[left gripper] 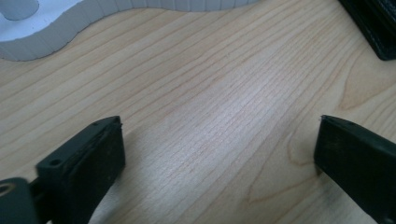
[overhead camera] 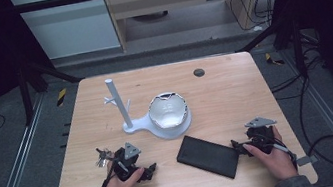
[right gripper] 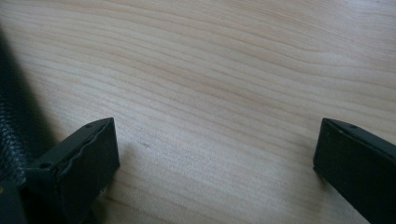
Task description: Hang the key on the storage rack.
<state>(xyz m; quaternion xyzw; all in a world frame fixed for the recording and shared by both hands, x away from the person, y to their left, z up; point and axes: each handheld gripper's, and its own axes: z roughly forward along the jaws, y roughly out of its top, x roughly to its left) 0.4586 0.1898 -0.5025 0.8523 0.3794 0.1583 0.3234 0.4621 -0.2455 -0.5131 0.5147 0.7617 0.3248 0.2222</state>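
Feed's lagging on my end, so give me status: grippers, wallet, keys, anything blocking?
Left gripper open, empty, on table. Right gripper open, empty, beside black wallet. Keys lie behind left gripper, untouched. White stand farther back, not in the way.

We see the black case (left gripper: 373,25) cut off at the left gripper view's top right corner, the white stand base (left gripper: 56,23) cropped along its top, and the keys (overhead camera: 102,157) too small to count.
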